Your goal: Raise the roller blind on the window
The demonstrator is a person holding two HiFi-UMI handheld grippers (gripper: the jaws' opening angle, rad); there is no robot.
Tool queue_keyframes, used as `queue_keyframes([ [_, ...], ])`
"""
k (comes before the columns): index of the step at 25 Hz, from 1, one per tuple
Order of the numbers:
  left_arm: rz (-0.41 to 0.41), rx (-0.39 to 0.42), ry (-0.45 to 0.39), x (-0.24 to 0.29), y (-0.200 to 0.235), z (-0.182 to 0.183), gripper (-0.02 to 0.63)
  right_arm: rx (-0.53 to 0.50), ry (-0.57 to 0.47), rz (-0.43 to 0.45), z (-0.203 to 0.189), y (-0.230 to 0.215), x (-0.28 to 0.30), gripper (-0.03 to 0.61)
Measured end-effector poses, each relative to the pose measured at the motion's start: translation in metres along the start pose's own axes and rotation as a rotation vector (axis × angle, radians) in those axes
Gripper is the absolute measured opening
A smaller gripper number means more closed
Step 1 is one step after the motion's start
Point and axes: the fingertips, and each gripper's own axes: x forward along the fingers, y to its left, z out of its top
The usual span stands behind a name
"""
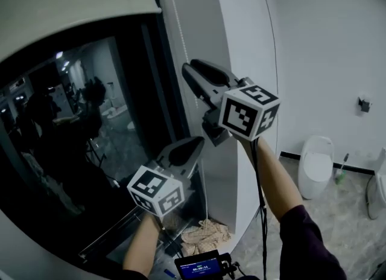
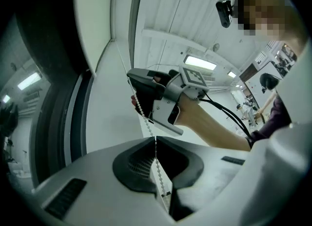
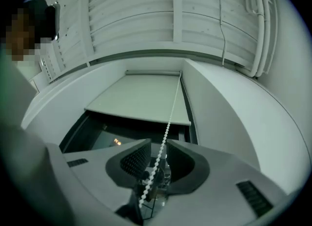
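At the window's right edge, the head view shows both tools stacked on one line: the right gripper [image 1: 190, 72] is high, the left gripper [image 1: 193, 145] lower, each aimed at the chain [image 1: 174, 19] that hangs down the white frame, a hand-over-hand setup for hauling. The blind [image 1: 72, 1] covers only the top of the window, with much dark glass [image 1: 78, 152] bare below it, so the raise looks partly done. The one vessel here, a white fixture [image 1: 316, 164] on the floor, stands well apart to the right, and its inside cannot be seen. In the left gripper view, the left gripper's [image 2: 156, 141] jaws are pressed together on the chain [image 2: 144, 115], probably to keep the line taut, and the right gripper [image 2: 139, 86] sits further up the same strand. In the right gripper view, the right gripper's [image 3: 158, 154] jaws stand apart, the chain [image 3: 168, 122] running between the pads without being pinched, and beyond it the blind [image 3: 141, 98] ends at its bottom bar above dark glass.
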Motion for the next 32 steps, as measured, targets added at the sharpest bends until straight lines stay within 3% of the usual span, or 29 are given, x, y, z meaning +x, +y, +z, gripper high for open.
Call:
queue_keyframes([
  [3, -0.017, -0.003, -0.002, 0.002, -0.003, 0.002, 0.018, -0.036, 0.042, -0.025, -0.005, -0.004, 0.006, 0.086],
  [5, -0.014, 0.01, -0.001, 0.0, -0.003, 0.004, 0.018, -0.03, 0.057, -0.031, -0.009, -0.005, 0.007, 0.027],
  [7, -0.003, 0.02, -0.007, -0.002, -0.001, 0.004, 0.018, -0.036, 0.046, -0.039, -0.009, -0.006, 0.006, 0.018],
  [11, 0.066, 0.026, -0.031, -0.009, 0.021, -0.001, 0.018, -0.154, 0.043, -0.055, -0.013, 0.002, 0.001, 0.017],
  [15, 0.114, -0.013, -0.074, -0.013, 0.044, 0.013, 0.018, -0.229, 0.104, -0.064, -0.058, 0.009, -0.025, 0.017],
  [19, 0.139, 0.0, -0.115, -0.017, 0.052, 0.034, 0.018, -0.222, 0.165, -0.077, -0.106, 0.014, -0.062, 0.017],
  [25, 0.179, 0.006, -0.128, -0.013, 0.056, 0.035, 0.018, -0.301, 0.147, -0.162, -0.11, 0.0, -0.068, 0.017],
  [32, 0.264, 0.152, -0.093, -0.011, 0.048, 0.018, 0.018, -0.331, 0.062, -0.218, -0.107, 0.005, -0.1, 0.018],
])
